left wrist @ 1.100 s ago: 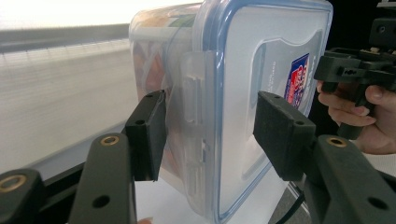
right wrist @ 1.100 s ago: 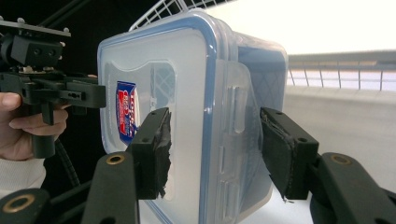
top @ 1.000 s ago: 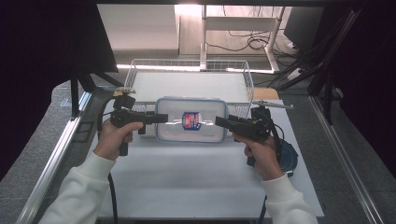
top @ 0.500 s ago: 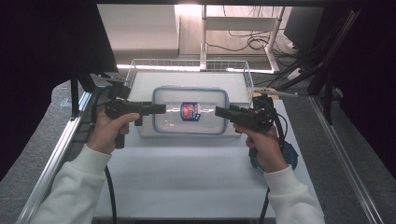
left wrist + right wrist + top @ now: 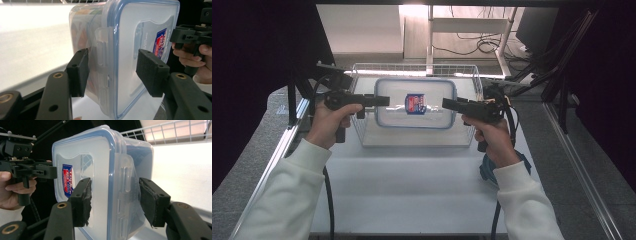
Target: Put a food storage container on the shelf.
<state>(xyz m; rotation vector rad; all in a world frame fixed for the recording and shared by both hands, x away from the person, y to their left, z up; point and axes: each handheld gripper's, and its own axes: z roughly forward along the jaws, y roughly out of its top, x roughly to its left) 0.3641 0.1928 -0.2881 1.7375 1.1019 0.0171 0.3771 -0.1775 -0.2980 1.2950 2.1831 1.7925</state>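
Clear plastic container (image 5: 414,102) with blue-sealed lid and red-blue label, held in the air over the wire basket (image 5: 412,141) at the far half of the white desk (image 5: 412,190). Lid facing up toward the high camera. Carried from both short ends.

Left hand-held gripper (image 5: 384,100) at the container's left end, jaws spread around the end with its side latch. In the left gripper view (image 5: 112,72): one pad against the clear wall side, other pad over the lid face with a small gap visible; cannot tell if firmly clamped, but jaws bracket the latch (image 5: 102,47). Left hand (image 5: 328,124) wrapped on the grip, white sleeve below.

Right hand-held gripper (image 5: 447,104) at the container's right end. In the right gripper view (image 5: 115,200): jaws either side of the right latch (image 5: 126,176), worn foam pad on the lid side, other pad on the body side, both close to or touching the plastic; firm contact hard to confirm. Right hand (image 5: 492,137) on the grip.

Teal object (image 5: 487,170) on desk near right wrist, partly hidden. Cables on floor beyond desk.
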